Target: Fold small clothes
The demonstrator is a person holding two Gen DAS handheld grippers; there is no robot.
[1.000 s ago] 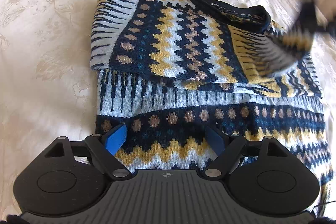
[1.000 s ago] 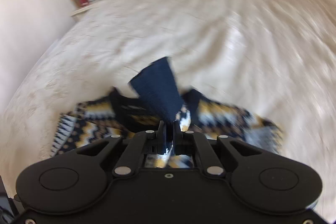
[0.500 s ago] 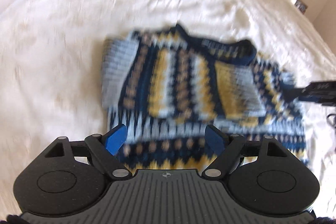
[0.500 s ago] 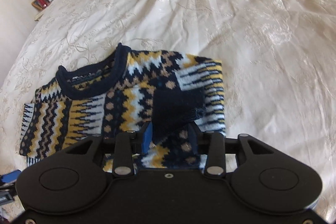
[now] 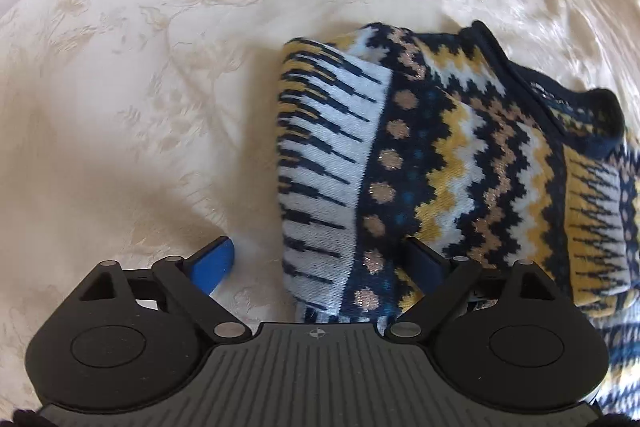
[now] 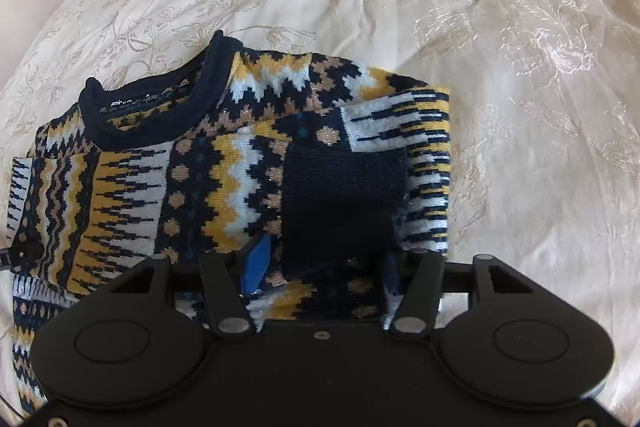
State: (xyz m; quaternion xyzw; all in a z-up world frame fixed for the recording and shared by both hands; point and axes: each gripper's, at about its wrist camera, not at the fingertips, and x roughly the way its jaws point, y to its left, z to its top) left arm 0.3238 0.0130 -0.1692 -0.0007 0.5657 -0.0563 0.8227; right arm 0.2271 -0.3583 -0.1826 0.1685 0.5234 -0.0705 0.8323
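Hovering over the patterned sweater (image 5: 460,163) on the bed (image 5: 140,67), the left tongs (image 5: 320,263) stand wide, having just opened further — one blue pad off the knit's folded side edge, the other over it, nothing gripped. From the right wrist view, the right tongs (image 6: 322,263) have just been opening too; the navy cuff (image 6: 340,195) lies between their pads, released on the body below the collar (image 6: 160,107). Both sleeves look folded in — by my reading, the fold of the hem up to the collar is still to do.
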